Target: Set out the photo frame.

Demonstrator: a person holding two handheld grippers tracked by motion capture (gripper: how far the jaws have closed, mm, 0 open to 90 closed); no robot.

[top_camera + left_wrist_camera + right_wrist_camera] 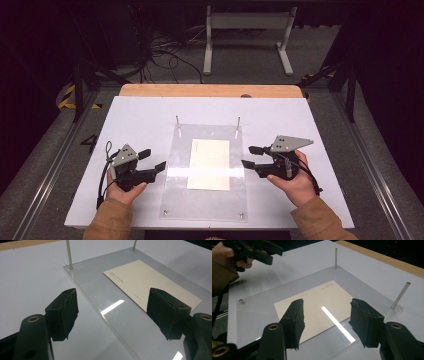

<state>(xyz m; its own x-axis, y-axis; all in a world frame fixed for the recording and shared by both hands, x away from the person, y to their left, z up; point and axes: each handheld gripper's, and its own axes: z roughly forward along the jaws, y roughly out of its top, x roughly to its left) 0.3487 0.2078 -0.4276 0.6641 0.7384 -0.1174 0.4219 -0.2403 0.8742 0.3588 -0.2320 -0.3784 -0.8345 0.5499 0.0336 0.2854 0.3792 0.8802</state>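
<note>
A cream card [209,164] lies flat in the middle of the high view, under or on a clear acrylic plate [175,195] (which of the two cannot be told from the reflections). A bright strip of glare crosses the card's lower half. The plate rests on a white board [140,115] and carries two upright metal pins [177,123] at its far edge, above the card in the frame.

The left gripper [152,161] sits left of centre, just off the plate's left edge, jaws apart with nothing between them; in the left gripper view the plate's edge runs between the two pads. The right gripper [249,156] sits right of centre at the plate's right edge, released, nothing grasped. In the right gripper view its pads frame the card from above without touching it.
</note>
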